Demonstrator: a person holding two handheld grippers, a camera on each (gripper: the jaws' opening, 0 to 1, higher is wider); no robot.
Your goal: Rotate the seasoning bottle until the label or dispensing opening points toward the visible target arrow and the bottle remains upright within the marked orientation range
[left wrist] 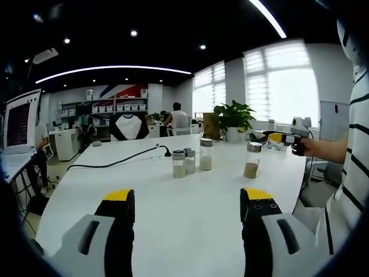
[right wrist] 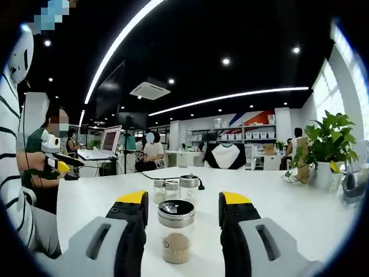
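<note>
Your left gripper point(left wrist: 187, 199) hung over the white worktop point(left wrist: 190, 231) with its jaws wide apart and nothing between them. Well ahead of those jaws stood four glass seasoning bottles with metal caps, all upright. Three formed a cluster point(left wrist: 190, 158) ahead of the gap and slightly toward the left jaw; the fourth, the lone bottle point(left wrist: 252, 160), stood apart, ahead of the right jaw. A black cable point(left wrist: 115, 161) ran across the worktop beyond the left jaw, and a potted plant point(left wrist: 233, 118) sat at the far edge behind the bottles. Your right gripper point(left wrist: 285, 137) showed at the right of the left gripper view, held out past the lone bottle; its jaws could not be made out there.

In the right gripper view, your right gripper point(right wrist: 181, 210) had its jaws open on either side of the lone bottle point(right wrist: 176, 229), which stood upright between them with a clear gap to each jaw. The cluster point(right wrist: 173, 187) stood farther ahead of the gap. The left gripper point(right wrist: 57, 158) appeared far off beyond the left jaw, near a laptop point(right wrist: 106, 141).
</note>
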